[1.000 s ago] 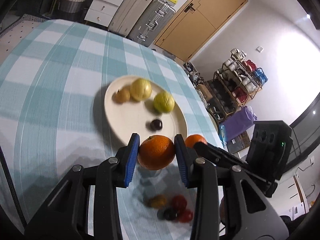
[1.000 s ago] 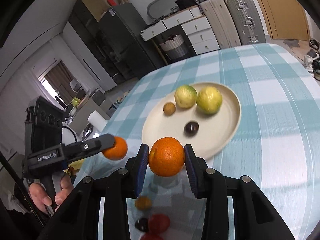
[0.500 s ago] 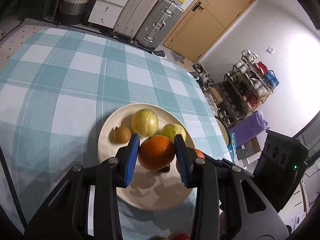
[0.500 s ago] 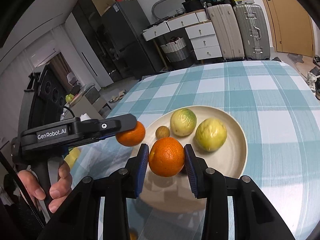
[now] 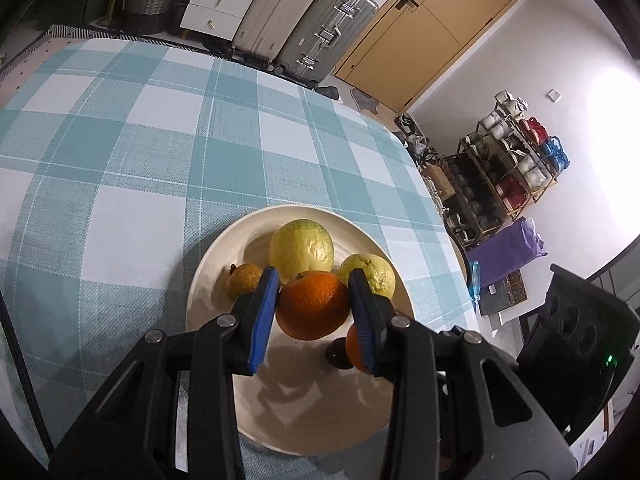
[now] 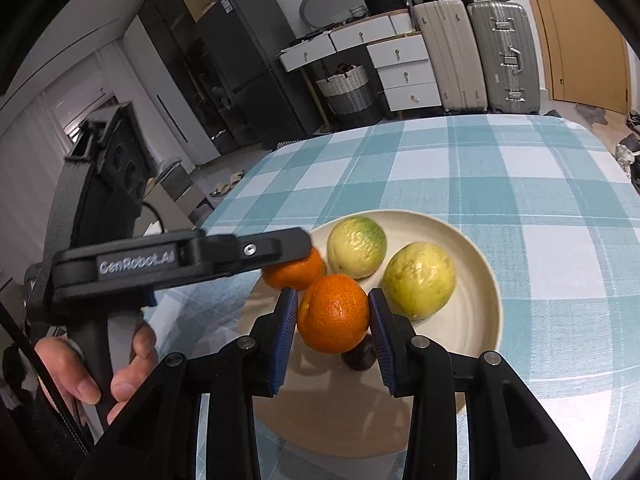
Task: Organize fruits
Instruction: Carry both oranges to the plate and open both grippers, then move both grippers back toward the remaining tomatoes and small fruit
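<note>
Over the cream plate (image 5: pixel 208 280), the left gripper (image 5: pixel 314 304) has its blue pads (image 5: pixel 264 320) pressed tight on both sides of an orange (image 5: pixel 314 306). The fruit hangs in the air above the plate and does not touch it. Beside it, the right gripper (image 6: pixel 334 328) is clamped the same way on a second orange (image 6: pixel 334 320), also held up over the plate. In the right wrist view, the two oranges are near each other, and a hand (image 6: pixel 96 368) holds the handle of the left tool. The plate sits on a table with a blue and white checked cloth (image 5: pixel 160 128). On the plate lie two big yellow-green fruits (image 5: pixel 302 250) (image 5: pixel 370 274) side by side. A small brown fruit (image 5: pixel 244 280) sits next to them, toward the rim. A small dark round fruit (image 6: pixel 360 356) rests on the plate just under the held oranges. Past the table stand grey suitcases (image 5: pixel 320 40) and a white set of drawers (image 5: pixel 220 0).
</note>
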Demonstrator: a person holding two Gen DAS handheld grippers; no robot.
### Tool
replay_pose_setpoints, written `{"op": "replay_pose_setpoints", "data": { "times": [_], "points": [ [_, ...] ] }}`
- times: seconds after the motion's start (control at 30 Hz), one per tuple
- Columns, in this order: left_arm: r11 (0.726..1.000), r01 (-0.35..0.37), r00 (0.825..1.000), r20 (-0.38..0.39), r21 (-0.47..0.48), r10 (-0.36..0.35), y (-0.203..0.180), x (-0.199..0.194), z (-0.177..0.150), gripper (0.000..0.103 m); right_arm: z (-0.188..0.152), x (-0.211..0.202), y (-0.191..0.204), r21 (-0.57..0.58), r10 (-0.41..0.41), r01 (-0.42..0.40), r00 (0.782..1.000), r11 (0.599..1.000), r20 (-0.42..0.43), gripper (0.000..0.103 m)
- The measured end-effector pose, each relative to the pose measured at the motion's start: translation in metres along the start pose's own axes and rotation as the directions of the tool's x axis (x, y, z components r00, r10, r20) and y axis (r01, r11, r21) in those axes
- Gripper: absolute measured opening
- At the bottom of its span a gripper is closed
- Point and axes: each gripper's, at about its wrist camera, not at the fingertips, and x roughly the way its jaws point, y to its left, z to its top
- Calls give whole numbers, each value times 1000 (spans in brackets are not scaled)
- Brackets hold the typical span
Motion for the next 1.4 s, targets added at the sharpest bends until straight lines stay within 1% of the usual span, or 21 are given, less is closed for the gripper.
{"op": "replay_pose_setpoints", "data": {
  "times": [0.23,0.33,0.4,0.47,0.53,0.63,0.73,0.83,1.07,1.13,1.17,1.23,1.27,1.33,1.37,1.4],
  "points": [
    [1000,6,1000,-12,6,-6,-1,5,3,33,3,10,5,-17,-12,12,1000,1000,-4,37],
    [1000,9,1000,-13,10,-9,-3,6,5,33,3,12,7,-30,-34,34,999,999,1,37],
    [1000,9,1000,-7,11,-9,-3,6,6,34,4,10,9,-41,-41,41,999,998,12,41],
    [1000,24,1000,-2,4,-24,-3,3,8,34,2,4,12,-54,-27,29,999,998,35,59],
    [999,34,999,-1,16,-34,-6,0,9,34,0,-6,13,-60,-6,10,998,998,70,67],
    [998,39,999,4,41,-39,-13,-7,7,34,-7,-21,18,-82,-12,21,994,996,106,71],
    [998,47,999,4,52,-47,-18,-13,6,34,-15,-33,18,-77,-6,15,993,997,120,75],
    [997,41,999,6,67,-41,-23,-19,3,39,-23,-44,16,-67,-16,25,992,997,126,75],
    [997,51,999,17,59,-52,-28,-39,-12,39,-33,-67,5,-16,-39,43,987,999,157,76],
    [997,41,999,30,60,-43,-31,-49,-20,43,-34,-74,1,0,-33,33,984,999,174,76],
    [997,39,998,38,64,-42,-33,-54,-23,45,-34,-78,1,5,-21,20,982,1000,188,79],
    [996,30,997,63,82,-36,-37,-66,-32,56,-35,-84,1,9,-24,22,978,1000,205,83],
    [996,15,997,77,93,-23,-39,-71,-35,59,-35,-87,2,7,-26,25,976,1000,214,84],
    [993,-25,994,113,116,12,-44,-83,-43,69,-36,-93,4,4,-27,27,974,1000,226,84],
    [991,-49,991,129,123,33,-46,-89,-48,71,-36,-95,5,5,-24,23,973,1000,228,84],
    [990,-59,990,135,126,42,-47,-92,-51,76,-36,-97,6,4,-18,18,973,1000,230,84]
  ]
}}
